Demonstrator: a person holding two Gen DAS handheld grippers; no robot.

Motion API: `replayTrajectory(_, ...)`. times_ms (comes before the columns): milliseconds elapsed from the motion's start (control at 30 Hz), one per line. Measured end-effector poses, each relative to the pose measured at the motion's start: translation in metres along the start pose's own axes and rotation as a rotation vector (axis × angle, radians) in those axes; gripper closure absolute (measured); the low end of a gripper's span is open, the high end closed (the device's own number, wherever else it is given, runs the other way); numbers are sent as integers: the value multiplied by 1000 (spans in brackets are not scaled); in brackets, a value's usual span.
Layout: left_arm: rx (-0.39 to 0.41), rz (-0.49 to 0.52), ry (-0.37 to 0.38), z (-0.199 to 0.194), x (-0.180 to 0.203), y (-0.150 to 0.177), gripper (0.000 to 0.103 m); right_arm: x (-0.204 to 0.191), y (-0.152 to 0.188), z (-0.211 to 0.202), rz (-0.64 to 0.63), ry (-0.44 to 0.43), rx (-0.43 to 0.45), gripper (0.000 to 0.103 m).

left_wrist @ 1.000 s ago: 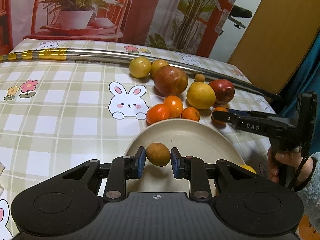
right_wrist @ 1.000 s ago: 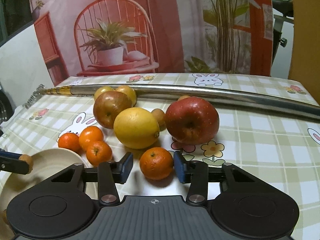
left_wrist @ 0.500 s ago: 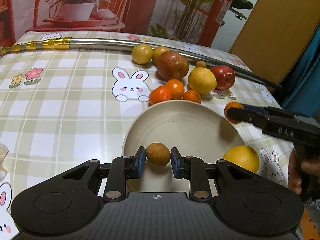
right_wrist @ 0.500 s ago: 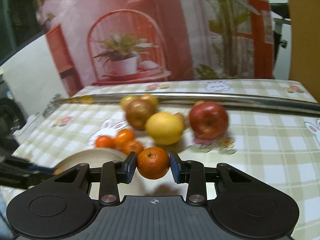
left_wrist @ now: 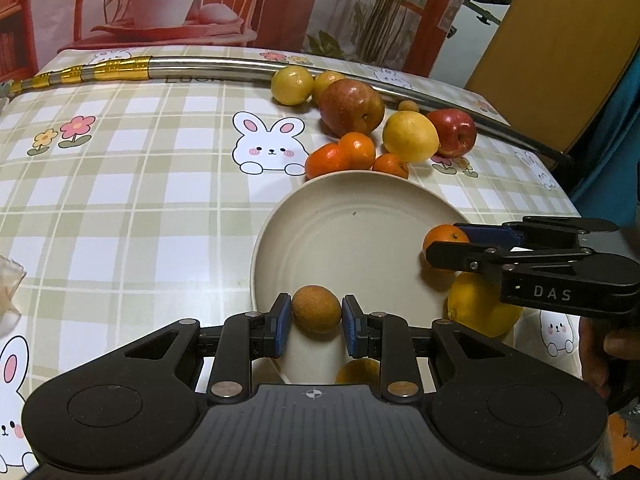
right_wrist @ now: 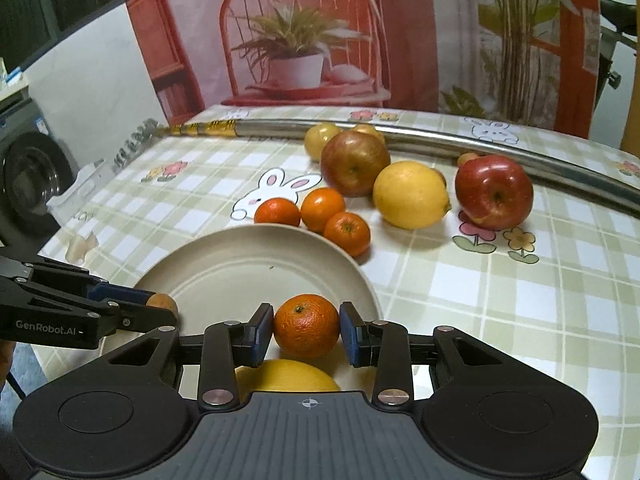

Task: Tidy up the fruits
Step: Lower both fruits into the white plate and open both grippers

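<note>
Left gripper (left_wrist: 316, 322) clamped on a small brown round fruit (left_wrist: 316, 309), held over the near edge of the cream plate (left_wrist: 352, 220). Right gripper (right_wrist: 306, 334) clamped on a mandarin (right_wrist: 306, 326), held over the plate's near right rim; in the left wrist view it enters from the right with the mandarin above the rim. A large yellow citrus (left_wrist: 478, 306) lies below the right gripper, at the plate's right side; touching the rim or not, cannot tell. Plate interior bare.

Just beyond the far rim: 3 mandarins (right_wrist: 324, 216) clustered together on the checked bunny tablecloth (left_wrist: 120, 200). Farther, a lemon (right_wrist: 411, 195), with a red apple (right_wrist: 494, 193) to its right and a red-green apple (right_wrist: 355, 163) to its left. Behind that apple, 2 small yellow fruits (left_wrist: 292, 85). A long steel pipe (right_wrist: 440, 140) with gold bands on its left end runs along the table's far edge.
</note>
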State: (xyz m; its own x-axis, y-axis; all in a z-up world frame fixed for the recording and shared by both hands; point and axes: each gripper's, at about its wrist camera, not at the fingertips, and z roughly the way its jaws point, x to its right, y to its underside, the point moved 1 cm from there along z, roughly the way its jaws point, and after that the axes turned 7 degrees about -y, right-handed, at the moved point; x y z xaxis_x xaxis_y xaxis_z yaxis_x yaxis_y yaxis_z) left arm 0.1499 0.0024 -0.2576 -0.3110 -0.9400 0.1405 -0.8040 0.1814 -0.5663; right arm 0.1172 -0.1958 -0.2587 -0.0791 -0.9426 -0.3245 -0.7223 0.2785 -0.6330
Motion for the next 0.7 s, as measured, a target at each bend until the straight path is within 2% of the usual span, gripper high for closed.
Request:
replayTrajectory(300,-4,-6,7,-1,-1,1,73,-1,-2,2,11,11,-40,68)
replayTrajectory(467,1,-24,53,-3,-2,-1,51,-1,-3,-2,11,12,-36,65)
replayTrajectory(700,47,-38,63,-16,-3,-13,50,2,-14,-24,14,16,36,65)
